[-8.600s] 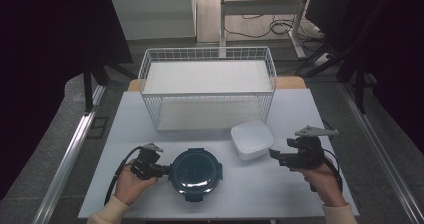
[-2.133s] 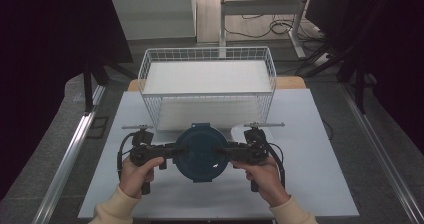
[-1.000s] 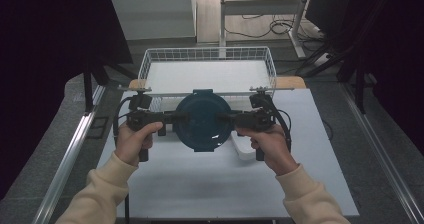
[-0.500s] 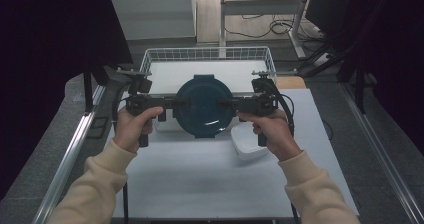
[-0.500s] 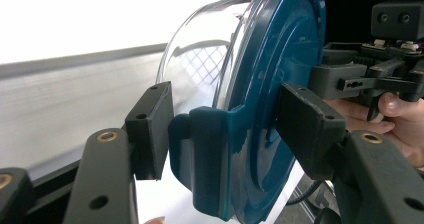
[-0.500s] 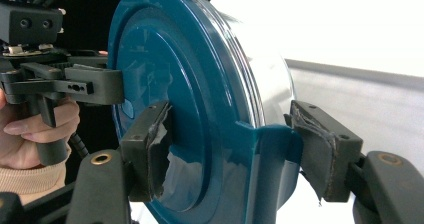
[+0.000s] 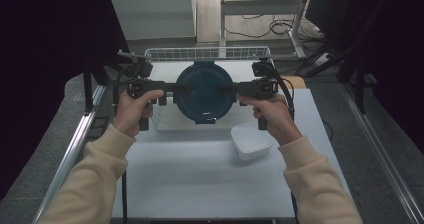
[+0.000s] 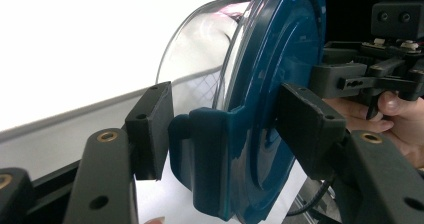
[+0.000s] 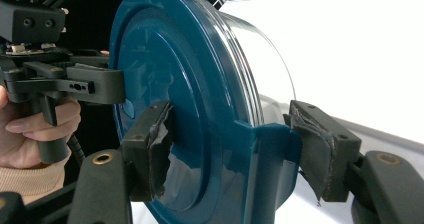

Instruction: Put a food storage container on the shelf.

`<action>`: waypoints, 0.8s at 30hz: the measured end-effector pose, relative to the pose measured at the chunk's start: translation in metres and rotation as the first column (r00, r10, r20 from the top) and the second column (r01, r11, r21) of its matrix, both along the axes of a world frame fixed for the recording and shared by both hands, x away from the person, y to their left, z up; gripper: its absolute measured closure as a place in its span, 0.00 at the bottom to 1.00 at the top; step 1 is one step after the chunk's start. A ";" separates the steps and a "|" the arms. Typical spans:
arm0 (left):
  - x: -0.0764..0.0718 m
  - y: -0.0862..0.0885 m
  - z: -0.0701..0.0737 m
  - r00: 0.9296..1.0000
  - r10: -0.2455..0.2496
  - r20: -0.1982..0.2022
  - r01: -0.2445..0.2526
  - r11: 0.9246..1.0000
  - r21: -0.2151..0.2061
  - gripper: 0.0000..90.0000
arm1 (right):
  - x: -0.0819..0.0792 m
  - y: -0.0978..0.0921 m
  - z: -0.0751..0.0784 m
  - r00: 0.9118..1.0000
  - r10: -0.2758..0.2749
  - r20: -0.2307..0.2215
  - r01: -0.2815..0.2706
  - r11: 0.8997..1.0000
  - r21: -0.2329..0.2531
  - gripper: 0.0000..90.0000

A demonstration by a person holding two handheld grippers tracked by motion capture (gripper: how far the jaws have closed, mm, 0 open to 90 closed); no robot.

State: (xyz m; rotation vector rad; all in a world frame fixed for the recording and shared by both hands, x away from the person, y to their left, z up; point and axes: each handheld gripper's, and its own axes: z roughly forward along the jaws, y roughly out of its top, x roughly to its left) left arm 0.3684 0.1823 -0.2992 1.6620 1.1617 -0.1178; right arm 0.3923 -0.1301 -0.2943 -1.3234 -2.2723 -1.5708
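Teal plastic over clear plastic — the lidded container hangs in the air between your two hands, lid facing you, held up over the near wall of the wire basket at 12 o'clock. Your left gripper pinches the lid's side latch at 9 o'clock; your right gripper pinches the opposite latch at 3 o'clock. In both gripper views the jaws sit on either face of a latch tab, pressed onto it. Both hands are equally near, so the line between them is the axis the container could swing on — keep them level. The basket's open top lies just beyond and below, with room inside its walls. The white bowl sits on the table at 5 o'clock, well clear of a forward path.
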 end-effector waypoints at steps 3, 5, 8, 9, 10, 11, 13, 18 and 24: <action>0.004 0.000 0.000 1.000 0.000 -0.004 0.000 1.000 -0.005 0.45 | 0.005 0.000 0.001 1.000 0.002 -0.007 -0.002 1.000 -0.007 0.40; 0.008 0.002 0.002 1.000 0.000 -0.002 0.000 1.000 -0.006 0.45 | 0.009 0.001 0.003 1.000 0.001 -0.009 -0.001 1.000 -0.008 0.40; 0.019 0.004 0.005 1.000 -0.004 -0.004 0.004 1.000 -0.013 0.45 | 0.017 0.003 0.009 1.000 0.001 -0.002 -0.001 1.000 -0.015 0.40; 0.019 0.004 0.005 1.000 -0.004 -0.004 0.004 1.000 -0.013 0.45 | 0.017 0.003 0.009 1.000 0.001 -0.002 -0.001 1.000 -0.015 0.40; 0.024 0.005 0.007 1.000 -0.001 -0.005 0.001 1.000 -0.012 0.45 | 0.022 0.004 0.010 1.000 -0.004 -0.001 0.004 1.000 -0.011 0.40; 0.026 0.005 0.007 1.000 0.001 -0.007 -0.001 1.000 -0.013 0.45 | 0.025 0.004 0.011 1.000 -0.005 -0.009 0.005 1.000 -0.010 0.40; 0.028 0.005 0.007 1.000 0.002 -0.009 -0.002 1.000 -0.014 0.45 | 0.027 0.005 0.011 1.000 -0.005 -0.013 0.004 1.000 -0.009 0.40; 0.041 0.008 0.007 1.000 0.009 -0.019 -0.009 1.000 -0.012 0.45 | 0.043 0.008 0.011 1.000 0.004 -0.025 -0.004 1.000 -0.006 0.40; 0.053 0.010 0.009 0.999 0.011 -0.032 -0.012 1.000 -0.022 0.45 | 0.056 0.010 0.013 1.000 0.002 -0.031 -0.002 1.000 -0.006 0.40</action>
